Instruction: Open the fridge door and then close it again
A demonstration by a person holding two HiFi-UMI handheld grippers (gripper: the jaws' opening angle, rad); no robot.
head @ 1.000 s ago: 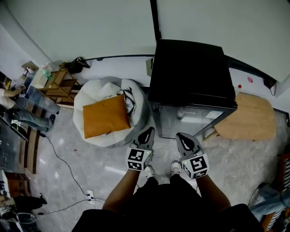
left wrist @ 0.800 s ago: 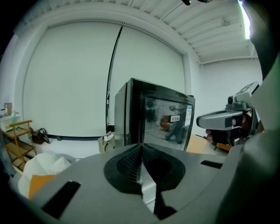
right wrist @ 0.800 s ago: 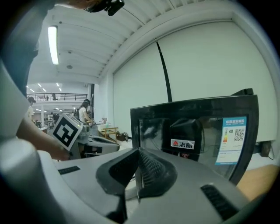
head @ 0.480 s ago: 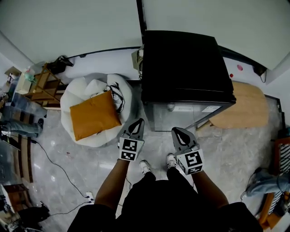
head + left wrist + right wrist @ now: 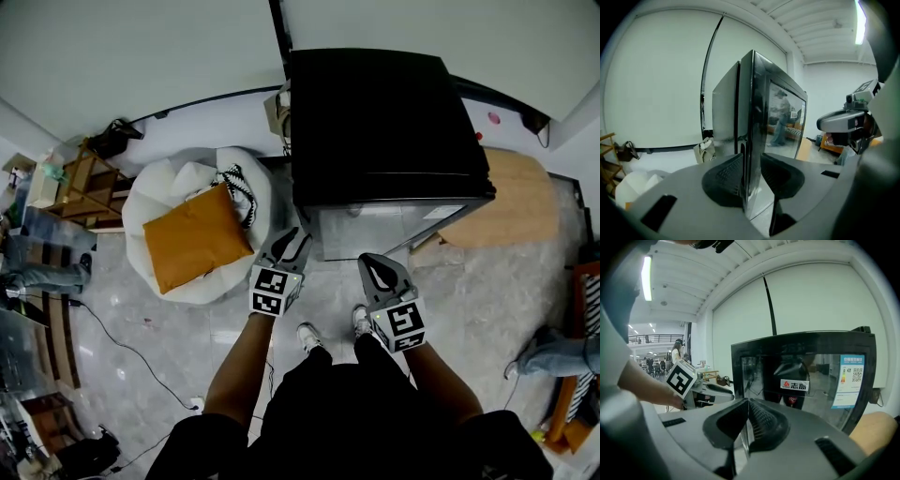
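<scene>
Advancing the left gripper (image 5: pixel 292 237), jaws just opened and empty, squarely onto the fridge door edge (image 5: pixel 752 122) favours a firm pull; right gripper (image 5: pixel 372 265) closed, empty.

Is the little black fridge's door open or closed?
Closed. The glass door of the small black fridge lies flush against its cabinet, no gap, in the head view.

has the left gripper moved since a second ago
Yes. In the head view the left gripper has moved closer to the front left corner of the fridge. Its jaws have just been opening, with that corner's edge lined up between them, not gripped.
</scene>
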